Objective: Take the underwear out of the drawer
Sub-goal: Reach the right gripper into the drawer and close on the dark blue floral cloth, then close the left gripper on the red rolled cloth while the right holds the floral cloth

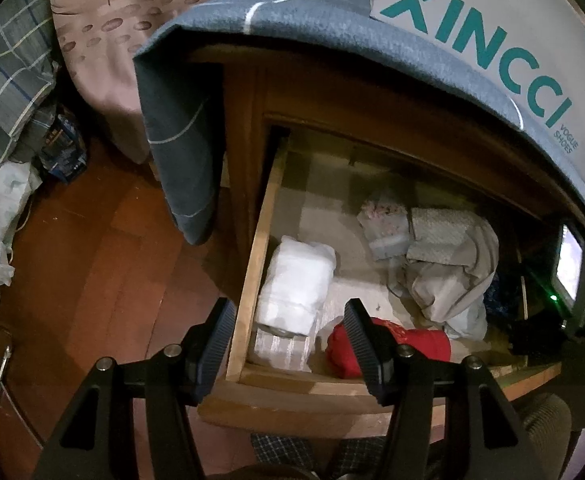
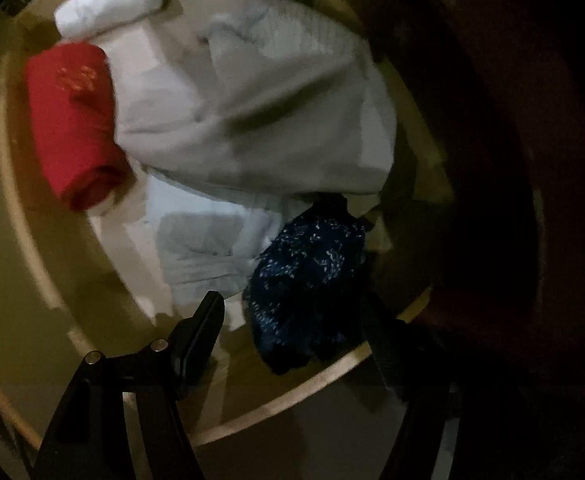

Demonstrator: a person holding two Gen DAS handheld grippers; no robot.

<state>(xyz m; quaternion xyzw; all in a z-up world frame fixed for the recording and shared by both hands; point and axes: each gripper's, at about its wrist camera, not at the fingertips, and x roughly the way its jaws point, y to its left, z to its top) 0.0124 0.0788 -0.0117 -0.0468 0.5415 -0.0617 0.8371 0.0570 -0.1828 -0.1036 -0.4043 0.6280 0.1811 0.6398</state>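
The wooden drawer [image 1: 261,240] is pulled out, with folded and crumpled clothes inside. A white roll [image 1: 296,284] lies at its left, a red folded piece [image 1: 424,346] near the front, and a grey crumpled garment [image 1: 448,276] in the middle. My left gripper [image 1: 292,340] hangs open over the drawer's front left corner with nothing between its fingers. My right gripper [image 2: 292,320] points down into the drawer's right end, open. A dark blue speckled garment [image 2: 308,280] lies between its fingers, and the left finger [image 2: 202,328] is apart from it. The picture is blurred.
A blue cloth [image 1: 180,140] drapes over the cabinet top, with a white shoe box [image 1: 492,32] on it. The cabinet top overhangs the back of the drawer. Bedding [image 1: 104,32] and bags stand on the wooden floor [image 1: 92,260] at the left. A floral fabric [image 1: 384,216] lies deep in the drawer.
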